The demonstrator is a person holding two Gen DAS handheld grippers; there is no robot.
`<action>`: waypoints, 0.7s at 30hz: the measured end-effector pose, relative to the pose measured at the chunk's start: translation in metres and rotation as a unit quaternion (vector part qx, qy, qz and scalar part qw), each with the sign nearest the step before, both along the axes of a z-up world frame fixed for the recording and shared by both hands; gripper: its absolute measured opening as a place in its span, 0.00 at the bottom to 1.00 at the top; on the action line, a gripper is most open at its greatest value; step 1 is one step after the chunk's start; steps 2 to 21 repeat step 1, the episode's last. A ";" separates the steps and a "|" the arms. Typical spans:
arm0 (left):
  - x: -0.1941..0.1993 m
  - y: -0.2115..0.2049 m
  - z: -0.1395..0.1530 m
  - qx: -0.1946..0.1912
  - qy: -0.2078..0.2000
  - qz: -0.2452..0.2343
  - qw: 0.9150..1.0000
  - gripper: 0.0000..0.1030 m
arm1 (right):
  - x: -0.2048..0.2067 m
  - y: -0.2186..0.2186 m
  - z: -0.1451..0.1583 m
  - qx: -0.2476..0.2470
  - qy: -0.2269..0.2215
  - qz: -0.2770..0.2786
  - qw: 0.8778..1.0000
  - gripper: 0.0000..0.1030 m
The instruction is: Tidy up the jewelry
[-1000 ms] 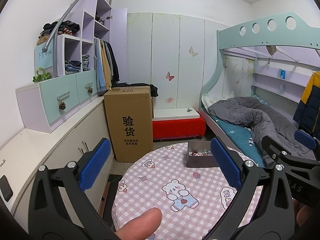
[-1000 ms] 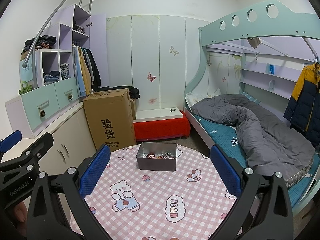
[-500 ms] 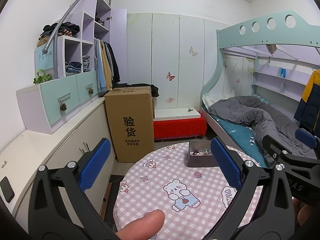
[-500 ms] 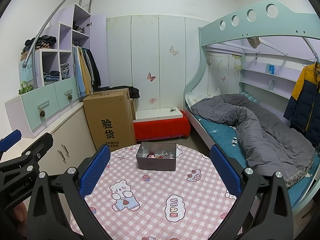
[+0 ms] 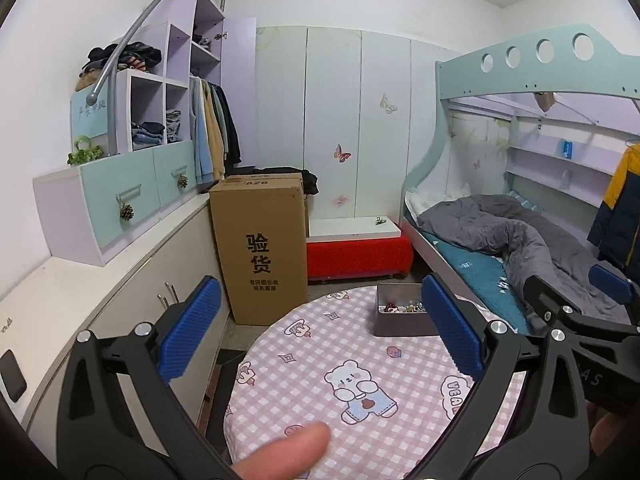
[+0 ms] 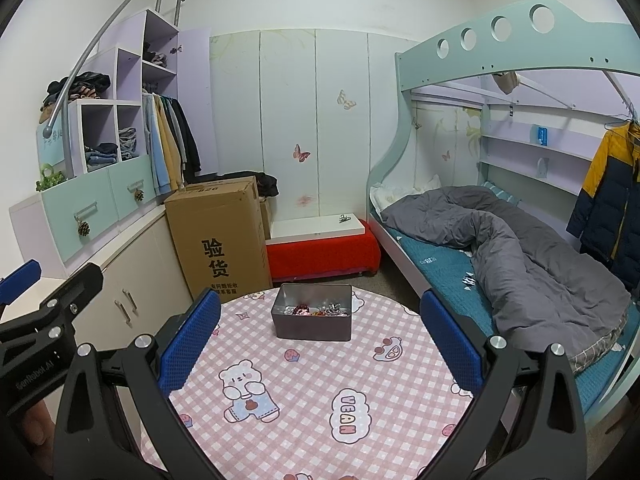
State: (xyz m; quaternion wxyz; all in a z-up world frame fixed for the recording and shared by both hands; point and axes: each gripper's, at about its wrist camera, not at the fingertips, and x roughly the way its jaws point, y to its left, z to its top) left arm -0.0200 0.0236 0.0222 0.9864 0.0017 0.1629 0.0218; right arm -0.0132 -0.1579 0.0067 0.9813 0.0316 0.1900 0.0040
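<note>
Jewelry (image 6: 316,311), a small mixed heap of red and silvery pieces, is seen lying inside a dark, rectangular metal tin (image 6: 311,326) set near the far edge of the round bench (image 6: 304,392). No loose piece is seen on the pink checked, cartoon-printed cloth. Such a scene fits both jewelry waiting to be sorted and jewelry already gathered in. The left gripper (image 5: 320,334) and right gripper (image 6: 320,334) are held above the near edge, jaws wide apart and empty, with ribbed blue pads (image 6: 188,344).
</note>
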 end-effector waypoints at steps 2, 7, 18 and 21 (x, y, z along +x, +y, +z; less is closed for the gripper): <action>0.000 0.001 0.000 -0.002 0.001 0.001 1.000 0.94 | 0.000 0.001 -0.001 0.000 0.000 0.000 1.000 0.94; 0.000 0.001 0.000 -0.002 0.001 0.001 1.000 0.94 | 0.000 0.001 -0.001 0.000 0.000 0.000 1.000 0.94; 0.000 0.001 0.000 -0.002 0.001 0.001 1.000 0.94 | 0.000 0.001 -0.001 0.000 0.000 0.000 1.000 0.94; 0.000 0.001 0.000 -0.002 0.001 0.001 1.000 0.94 | 0.000 0.001 -0.001 0.000 0.000 0.000 1.000 0.94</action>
